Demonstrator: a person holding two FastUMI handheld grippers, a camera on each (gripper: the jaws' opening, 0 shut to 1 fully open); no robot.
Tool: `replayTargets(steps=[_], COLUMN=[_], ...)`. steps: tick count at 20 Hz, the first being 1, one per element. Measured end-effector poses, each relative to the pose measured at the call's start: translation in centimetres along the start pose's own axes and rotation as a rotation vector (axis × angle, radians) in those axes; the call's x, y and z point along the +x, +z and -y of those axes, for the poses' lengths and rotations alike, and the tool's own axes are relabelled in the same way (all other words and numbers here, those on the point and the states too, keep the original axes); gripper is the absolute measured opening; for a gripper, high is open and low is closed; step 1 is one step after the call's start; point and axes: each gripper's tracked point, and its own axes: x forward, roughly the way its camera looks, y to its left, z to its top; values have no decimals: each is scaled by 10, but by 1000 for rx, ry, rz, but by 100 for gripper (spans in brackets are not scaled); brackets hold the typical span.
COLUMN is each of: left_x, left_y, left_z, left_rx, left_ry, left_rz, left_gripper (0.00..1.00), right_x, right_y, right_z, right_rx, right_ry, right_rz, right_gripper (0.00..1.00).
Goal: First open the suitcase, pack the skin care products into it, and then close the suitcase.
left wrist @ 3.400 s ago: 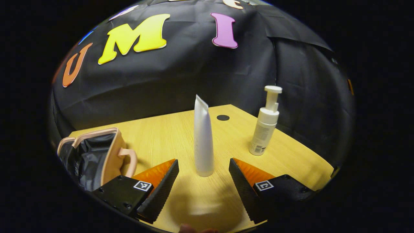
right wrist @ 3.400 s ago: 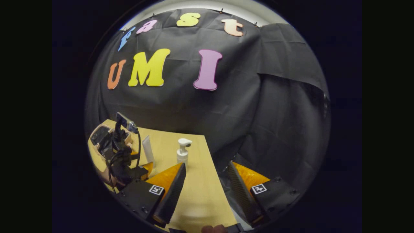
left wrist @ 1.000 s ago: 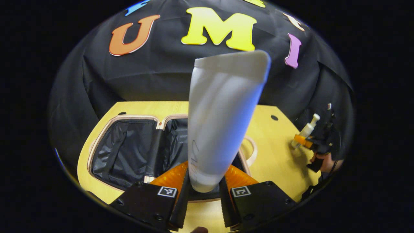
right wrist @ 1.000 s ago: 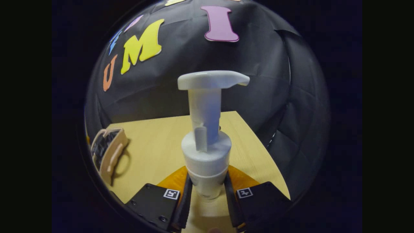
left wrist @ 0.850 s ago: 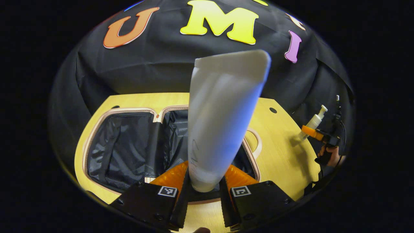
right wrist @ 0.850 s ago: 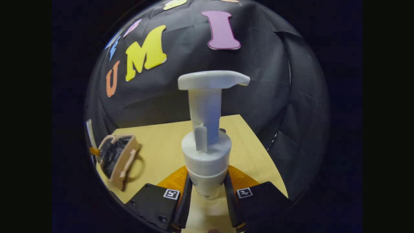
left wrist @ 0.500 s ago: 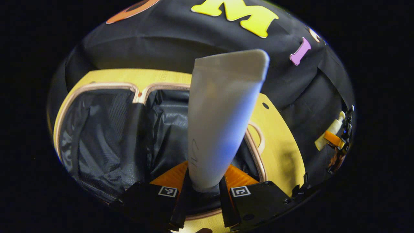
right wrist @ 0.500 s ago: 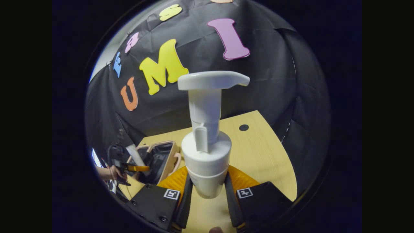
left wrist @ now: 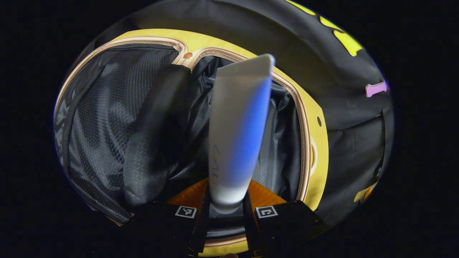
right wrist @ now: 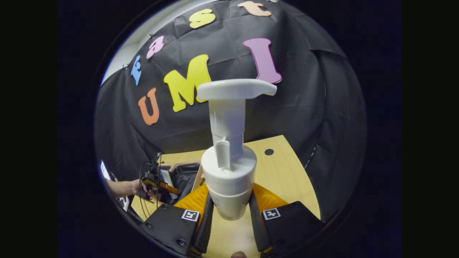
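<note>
In the left gripper view my left gripper [left wrist: 225, 211] is shut on a white tube [left wrist: 236, 132], which points into the open suitcase [left wrist: 306, 118]. The suitcase lies flat with a beige rim and black lining. Its right half sits just under the tube. In the right gripper view my right gripper [right wrist: 230, 215] is shut on a white pump bottle [right wrist: 229, 168], held upright above the table [right wrist: 287, 179]. Farther off at lower left, the left gripper [right wrist: 157, 184] and a hand [right wrist: 134, 187] hold the tube [right wrist: 166, 179] over the suitcase [right wrist: 186, 175].
A black mesh divider [left wrist: 107, 118] covers the suitcase's left half. The wooden table has a dark round hole [right wrist: 269, 152] near its far right corner. Black cloth wall stands behind the table.
The left gripper has tipped down and moved closer over the suitcase with the tube. The right gripper has carried the pump bottle up and swung left toward the suitcase.
</note>
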Motion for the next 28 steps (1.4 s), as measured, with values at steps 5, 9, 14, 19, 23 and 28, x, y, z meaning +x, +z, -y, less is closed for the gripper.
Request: replayTargets(steps=[5, 9, 14, 19, 23, 28], left_x=[5, -7, -73, -157, -194, -202], left_y=[-3, -11, -9, -32, -85, -131], left_z=[-1, 5, 1, -37, -42, -41], left_rx=[-1, 10, 30, 275, 184, 68], left_ry=[24, -7, -17, 170, 119, -2], left_rz=[-51, -46, 122, 388, 461, 440], left_gripper=[47, 50, 70, 100, 98, 97], right_x=[-3, 21, 65, 140, 200, 243], right_y=[1, -14, -54, -114, -170, -214], right_z=[-28, -76, -165, -227, -231, -218], right_rx=[-52, -157, -195, -210, -112, -50], right_ry=[29, 101, 265, 316, 225, 44], right_rz=[-13, -82, -234, -480, -739, -900], right_gripper=[43, 46, 46, 47, 47, 47])
